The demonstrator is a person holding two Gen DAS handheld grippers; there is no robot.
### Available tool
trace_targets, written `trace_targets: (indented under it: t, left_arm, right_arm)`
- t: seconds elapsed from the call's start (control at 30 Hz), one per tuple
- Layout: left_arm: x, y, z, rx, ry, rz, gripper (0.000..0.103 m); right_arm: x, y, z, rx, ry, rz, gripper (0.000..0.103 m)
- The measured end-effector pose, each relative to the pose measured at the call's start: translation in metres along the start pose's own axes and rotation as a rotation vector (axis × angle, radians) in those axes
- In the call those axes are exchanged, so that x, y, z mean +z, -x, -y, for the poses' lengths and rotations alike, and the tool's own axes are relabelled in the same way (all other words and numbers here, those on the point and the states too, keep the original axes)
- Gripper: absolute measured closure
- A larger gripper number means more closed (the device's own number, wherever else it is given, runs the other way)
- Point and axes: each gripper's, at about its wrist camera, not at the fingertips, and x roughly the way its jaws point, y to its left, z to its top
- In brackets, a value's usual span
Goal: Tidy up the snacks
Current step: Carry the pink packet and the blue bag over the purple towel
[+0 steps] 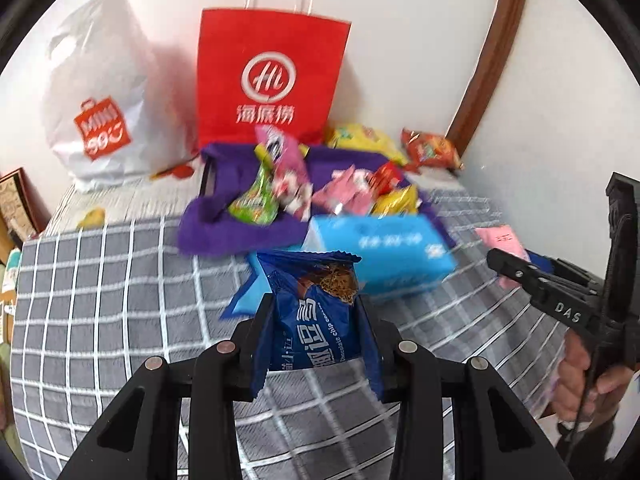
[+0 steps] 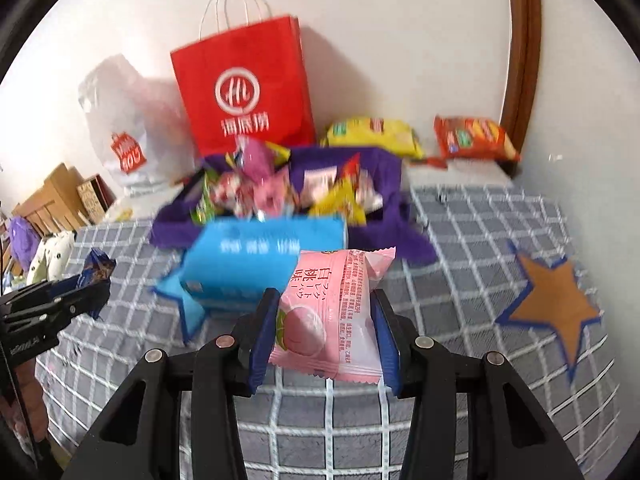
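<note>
In the left wrist view my left gripper (image 1: pixel 316 320) is shut on a dark blue chocolate chip cookie packet (image 1: pixel 316 308), held upright above the checked cloth. The right wrist view has my right gripper (image 2: pixel 325 320) shut on a pink peach-flavour snack packet (image 2: pixel 332 312), its blue pads pressing both sides. Beyond both lies a light blue box (image 1: pixel 384 256) (image 2: pixel 260 264), and behind it a purple cloth bin (image 1: pixel 236 232) (image 2: pixel 376 168) heaped with several wrapped snacks. The right gripper shows at the right edge of the left wrist view, the pink packet (image 1: pixel 500 240) in it.
A red paper bag (image 1: pixel 272 80) (image 2: pixel 244 92) and a white plastic bag (image 1: pixel 100 92) stand against the wall. Yellow (image 2: pixel 372 132) and orange (image 2: pixel 472 138) snack bags lie behind the bin. An orange star patch (image 2: pixel 552 300) marks the grey checked cloth (image 1: pixel 100 300). A hand (image 1: pixel 576 380) grips the right tool.
</note>
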Motion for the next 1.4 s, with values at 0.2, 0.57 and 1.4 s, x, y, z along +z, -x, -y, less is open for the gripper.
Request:
trace_targets:
  t: [0.2,0.57,1.4]
  left_arm:
    - [0.046,0.013,0.012,-0.001,-0.011,0.052,0.066]
    - [0.116,0.002,0.016,-0.005,-0.036,0.077,0.066]
    - [0.171,-0.104,-0.035,0.012,-0.001,-0.008,0.066]
  right_arm:
    - [0.045,0.019,-0.010,0.013,-0.004,0.066,0.057]
    - [0.109,0.017,-0.021,0.004,0.032,0.139,0.057]
    - [0.167,-0.131,-0.018,-0.026,0.039,-0.010,0.057]
